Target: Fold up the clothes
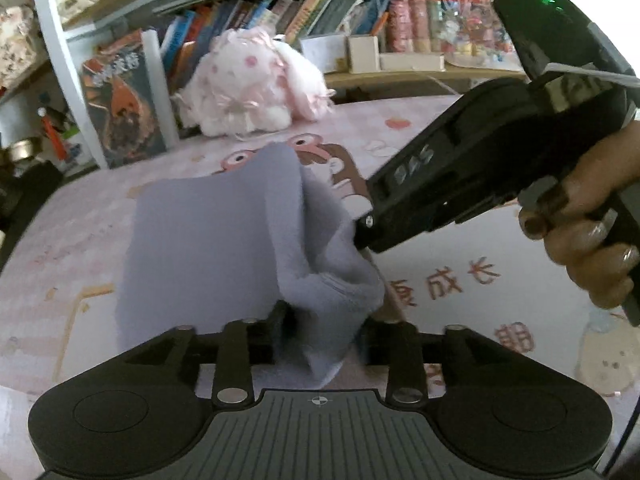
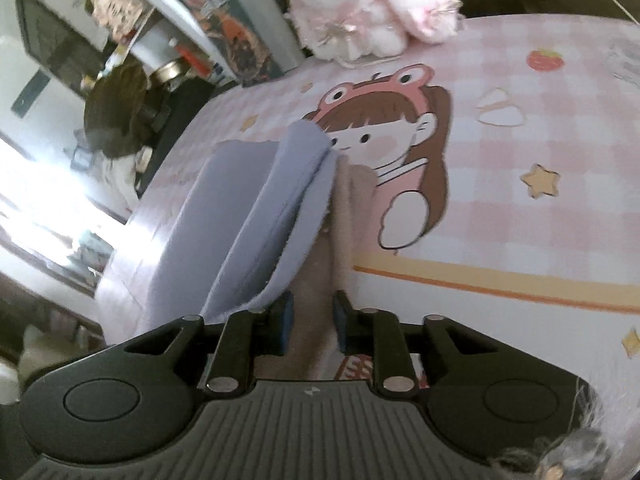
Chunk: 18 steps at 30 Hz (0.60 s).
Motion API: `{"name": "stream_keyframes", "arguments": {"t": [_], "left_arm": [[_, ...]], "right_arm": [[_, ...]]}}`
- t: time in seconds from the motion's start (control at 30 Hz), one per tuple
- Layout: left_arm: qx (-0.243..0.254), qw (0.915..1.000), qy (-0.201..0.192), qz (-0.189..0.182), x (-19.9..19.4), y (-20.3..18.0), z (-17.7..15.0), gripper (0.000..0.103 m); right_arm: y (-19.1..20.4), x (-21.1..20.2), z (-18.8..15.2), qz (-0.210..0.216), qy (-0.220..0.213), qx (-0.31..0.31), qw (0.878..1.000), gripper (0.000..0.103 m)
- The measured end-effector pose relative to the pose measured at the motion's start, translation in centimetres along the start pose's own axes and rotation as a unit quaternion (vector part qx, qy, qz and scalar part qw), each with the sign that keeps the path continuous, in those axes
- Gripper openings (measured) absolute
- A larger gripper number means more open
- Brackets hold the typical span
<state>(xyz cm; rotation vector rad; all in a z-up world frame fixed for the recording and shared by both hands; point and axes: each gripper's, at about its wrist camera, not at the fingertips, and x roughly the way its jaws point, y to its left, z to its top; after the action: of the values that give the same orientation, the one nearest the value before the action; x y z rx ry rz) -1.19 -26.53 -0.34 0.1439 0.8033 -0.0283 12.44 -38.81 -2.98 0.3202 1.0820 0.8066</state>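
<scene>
A lavender fleece garment point(image 1: 208, 240) lies partly folded on the pink checked table cover point(image 1: 440, 128). My left gripper point(image 1: 324, 332) has a bunched fold of the garment between its fingers, which hides the tips. In the left wrist view my right gripper point(image 1: 360, 236) comes in from the right, held in a hand, its tip against the garment's raised edge. In the right wrist view my right gripper point(image 2: 310, 320) is open, and the garment's folded edge point(image 2: 288, 208) rests by its left finger point(image 2: 282, 320), not between the pads.
A white and pink plush toy point(image 1: 248, 84) sits at the table's far edge, before shelves of books point(image 1: 280, 12). A tall book point(image 1: 120, 100) leans by a white shelf post. The cover shows a cartoon girl point(image 2: 384, 140). The table's left edge point(image 2: 132, 216) drops to the floor.
</scene>
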Motion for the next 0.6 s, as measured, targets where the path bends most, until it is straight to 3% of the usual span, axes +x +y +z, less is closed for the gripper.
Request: {"name": "stream_keyframes", "arguments": {"t": [0.1, 0.17, 0.2, 0.3, 0.5, 0.6], "left_arm": [[-0.013, 0.9989, -0.010, -0.045, -1.7, 0.6, 0.1, 0.048], [-0.030, 0.9968, -0.021, -0.071, -3.3, 1.5, 0.0, 0.048], [-0.041, 0.9962, -0.026, -0.072, -3.7, 2.1, -0.1, 0.048], [-0.081, 0.9950, -0.035, -0.046, -3.6, 4.0, -0.5, 0.048], [-0.159, 0.9857, -0.055, 0.008, -3.4, 7.7, -1.2, 0.041], [-0.154, 0.9878, -0.020, 0.009, -1.2, 7.1, -2.4, 0.035]], "right_arm": [[-0.6, -2.1, -0.1, 0.013, -0.019, 0.030, 0.999, 0.034], [-1.0, -3.6, 0.0, 0.029, -0.035, 0.055, 0.997, 0.054], [-1.1, -4.2, 0.0, 0.039, -0.042, 0.066, 0.996, 0.057], [-0.5, -4.4, 0.3, 0.071, -0.035, 0.076, 0.994, 0.062], [1.4, -0.4, 1.0, 0.068, 0.009, 0.066, 0.995, 0.064], [2.3, 1.6, 1.4, 0.065, 0.030, 0.062, 0.995, 0.064]]}}
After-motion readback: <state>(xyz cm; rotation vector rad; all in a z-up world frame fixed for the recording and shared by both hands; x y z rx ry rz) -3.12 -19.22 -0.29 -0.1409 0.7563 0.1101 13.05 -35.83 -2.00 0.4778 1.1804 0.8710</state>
